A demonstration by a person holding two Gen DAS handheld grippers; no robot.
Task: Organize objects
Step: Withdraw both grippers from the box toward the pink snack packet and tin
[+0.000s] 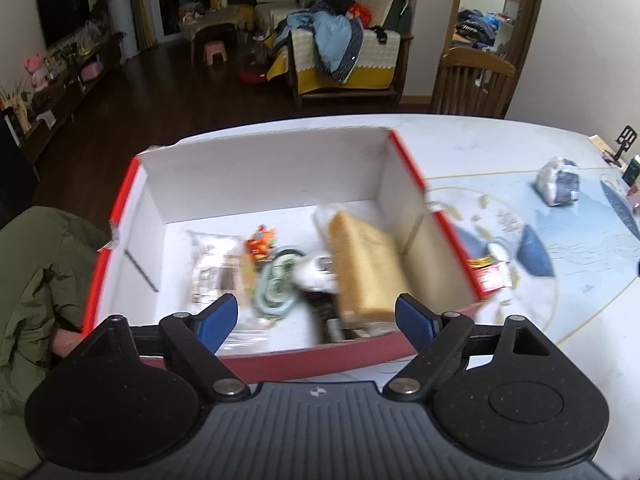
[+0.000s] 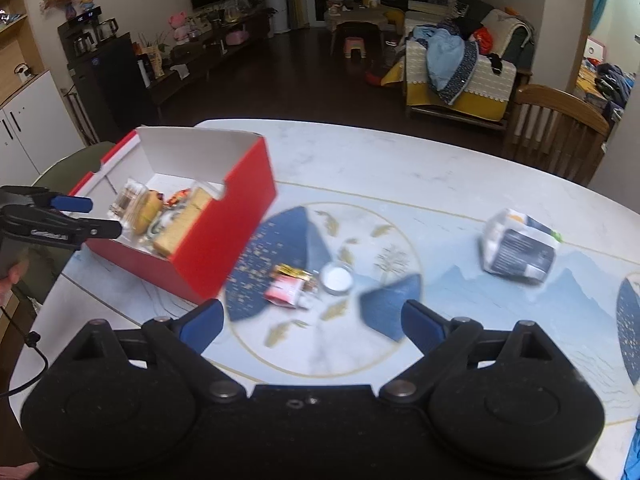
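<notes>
A red box with white inside [image 1: 264, 168] [image 2: 224, 232] stands on the table's left part. It holds a tan block [image 1: 364, 260] [image 2: 180, 228], a clear packet [image 1: 212, 264], a coiled pale cable [image 1: 276, 284] and a small orange toy [image 1: 262, 240]. My left gripper [image 1: 316, 320] [image 2: 90, 216] is open and empty just above the box's near edge. My right gripper [image 2: 312, 330] is open and empty above the table. Ahead of it lie a red snack packet [image 2: 286, 290], a small white round jar [image 2: 337, 278] and a grey-white wrapped pack [image 2: 518, 248] [image 1: 558, 186].
The marble table [image 2: 360, 160] has a blue and gold patterned mat [image 2: 460, 300]. A wooden chair [image 2: 560, 132] stands at the far right edge. A green jacket [image 1: 32, 280] hangs at the table's left. A phone stand [image 1: 622, 144] sits at the far right.
</notes>
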